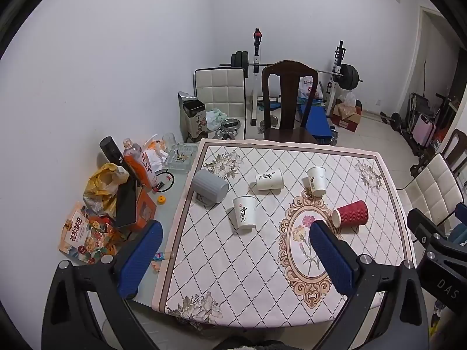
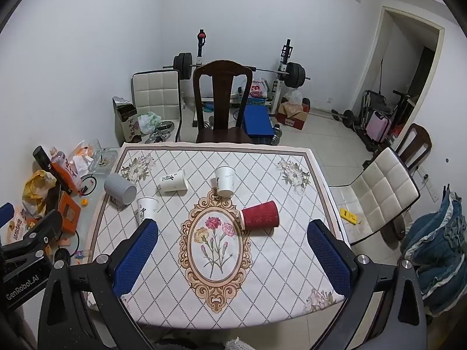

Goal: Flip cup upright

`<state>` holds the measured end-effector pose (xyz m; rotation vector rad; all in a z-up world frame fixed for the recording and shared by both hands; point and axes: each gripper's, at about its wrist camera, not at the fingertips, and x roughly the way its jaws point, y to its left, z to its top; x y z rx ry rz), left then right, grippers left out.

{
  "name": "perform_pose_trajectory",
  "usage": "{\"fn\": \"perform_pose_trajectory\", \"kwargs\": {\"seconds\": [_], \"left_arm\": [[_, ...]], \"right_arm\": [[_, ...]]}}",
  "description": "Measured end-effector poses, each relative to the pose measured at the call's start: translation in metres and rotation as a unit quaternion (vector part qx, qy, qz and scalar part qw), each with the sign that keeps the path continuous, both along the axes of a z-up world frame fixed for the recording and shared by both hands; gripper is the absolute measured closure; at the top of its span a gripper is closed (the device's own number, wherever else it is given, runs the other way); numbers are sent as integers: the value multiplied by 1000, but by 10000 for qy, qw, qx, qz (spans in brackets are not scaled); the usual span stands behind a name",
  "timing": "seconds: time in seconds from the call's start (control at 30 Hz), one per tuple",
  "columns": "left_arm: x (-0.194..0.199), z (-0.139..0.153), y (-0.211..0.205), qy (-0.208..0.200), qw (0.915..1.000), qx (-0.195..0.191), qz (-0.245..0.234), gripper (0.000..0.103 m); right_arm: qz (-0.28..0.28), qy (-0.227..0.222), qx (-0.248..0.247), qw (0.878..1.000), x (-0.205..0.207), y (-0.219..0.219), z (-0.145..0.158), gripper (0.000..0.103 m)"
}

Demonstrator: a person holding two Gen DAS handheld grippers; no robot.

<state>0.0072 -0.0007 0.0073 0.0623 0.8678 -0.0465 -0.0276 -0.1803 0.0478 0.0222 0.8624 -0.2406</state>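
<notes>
Left gripper: I held my left gripper [image 1: 233,259] above the near edge of the table, its blue-padded fingers [image 1: 140,258] spread wide and gripping nothing.

Right gripper: My right gripper [image 2: 232,258] hung over the near half of the tablecloth [image 2: 292,262], jaws just as wide apart and likewise empty.

Red cup: The ribbed red cup [image 2: 259,215] lay on its side just right of the floral oval at the cloth's centre, mouth turned toward the flowers, apart from both grippers.

White cups: Three white paper cups sat farther back. The near-left one [image 1: 245,212] and the one behind the oval [image 1: 316,180] looked to stand mouth-up, tilted by the lens; the middle one [image 1: 269,179] lay on its side.

Grey mug: A grey ribbed mug [image 1: 209,185] lay tipped over at the cloth's left edge, its handle against the table.

Left clutter: An orange drink bottle [image 1: 138,163], a yellow bag [image 1: 103,186], a snack packet [image 1: 84,233] and a glass ashtray [image 1: 180,157] crowded the bare tabletop beside the cloth.

Background: A dark wooden chair [image 2: 222,102] stood at the far side, with a barbell rack [image 2: 239,70] against the wall behind it.
</notes>
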Motion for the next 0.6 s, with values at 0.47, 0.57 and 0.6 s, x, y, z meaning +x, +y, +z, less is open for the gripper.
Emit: {"fn": "perform_pose_trajectory", "kwargs": {"seconds": [0.47,0.57,0.6], "left_arm": [[0,4,-3,-21,10000,-3,4,0],[-1,3,-2,-18,10000,-4,6,0],[-1,3,-2,-17,10000,-10,4,0]], "right_arm": [[18,-2,-4,10000,-3,-2,3,0],[14,-3,-7,10000,-1,-2,3,0],[13,-2,-11,10000,-1,-2,3,0]]}}
